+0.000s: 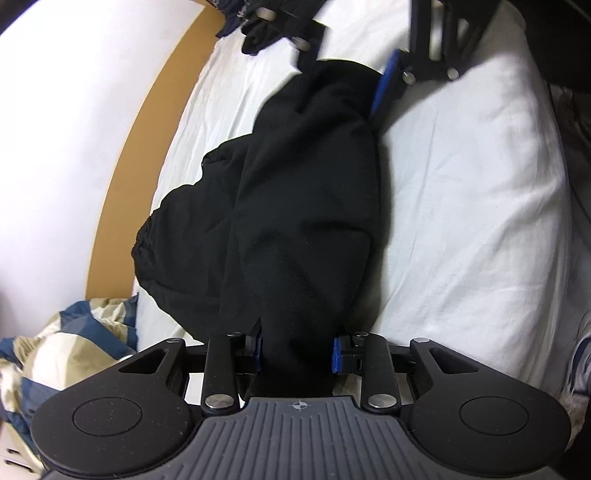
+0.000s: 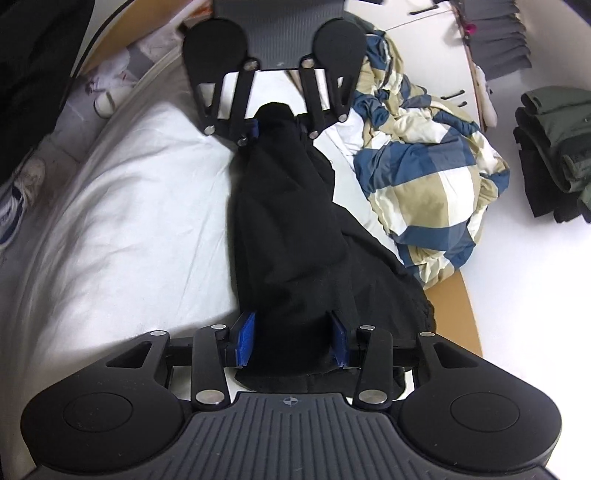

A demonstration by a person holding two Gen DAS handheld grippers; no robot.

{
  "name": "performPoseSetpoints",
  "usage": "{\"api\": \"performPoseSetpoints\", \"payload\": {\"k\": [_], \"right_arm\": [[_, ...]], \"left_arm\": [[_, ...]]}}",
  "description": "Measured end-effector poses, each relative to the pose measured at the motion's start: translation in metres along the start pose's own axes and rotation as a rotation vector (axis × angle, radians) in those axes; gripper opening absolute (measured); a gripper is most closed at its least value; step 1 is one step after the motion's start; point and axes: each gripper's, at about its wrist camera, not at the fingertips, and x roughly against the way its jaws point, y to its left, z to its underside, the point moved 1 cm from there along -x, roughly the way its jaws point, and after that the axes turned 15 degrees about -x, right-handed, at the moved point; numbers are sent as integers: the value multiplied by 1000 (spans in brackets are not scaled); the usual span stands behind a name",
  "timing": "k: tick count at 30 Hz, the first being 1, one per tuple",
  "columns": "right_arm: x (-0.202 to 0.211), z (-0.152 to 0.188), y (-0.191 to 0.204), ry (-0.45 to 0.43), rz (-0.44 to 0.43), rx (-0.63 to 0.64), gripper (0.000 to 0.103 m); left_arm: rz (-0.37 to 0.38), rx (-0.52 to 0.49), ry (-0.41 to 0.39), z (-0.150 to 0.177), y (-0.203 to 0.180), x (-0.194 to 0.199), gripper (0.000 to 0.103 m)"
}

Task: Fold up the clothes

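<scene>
A black garment (image 1: 303,203) lies stretched in a long bundle on the white bed sheet (image 1: 461,184), spanning from one gripper to the other. My left gripper (image 1: 297,352) is shut on one end, with the cloth bunched between its blue pads. In the right wrist view that same gripper (image 2: 275,127) shows at the far end of the garment (image 2: 288,229). My right gripper (image 2: 291,343) has the other end filling the gap between its blue pads, which press on the cloth. From the left wrist view the right gripper (image 1: 347,66) sits at the top, one pad against the garment.
A crumpled blue, beige and white checked duvet (image 2: 424,177) lies beside the garment. A wooden bed frame (image 1: 147,129) runs along the white wall. Folded dark clothes (image 2: 554,147) are stacked at the right. More dark clothes (image 1: 255,33) lie at the bed's far end. Shoes (image 2: 22,184) sit on the floor.
</scene>
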Motion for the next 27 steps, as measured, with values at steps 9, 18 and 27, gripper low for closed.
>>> {"api": "performPoseSetpoints", "payload": {"k": [9, 18, 27], "right_arm": [[14, -3, -12, 32, -57, -13, 20], [96, 14, -40, 43, -215, -249, 19], [72, 7, -122, -51, -171, -505, 19]], "left_arm": [[92, 39, -47, -16, 13, 32, 27], [293, 60, -186, -57, 8, 88, 28], [318, 501, -288, -15, 110, 72, 51]]}}
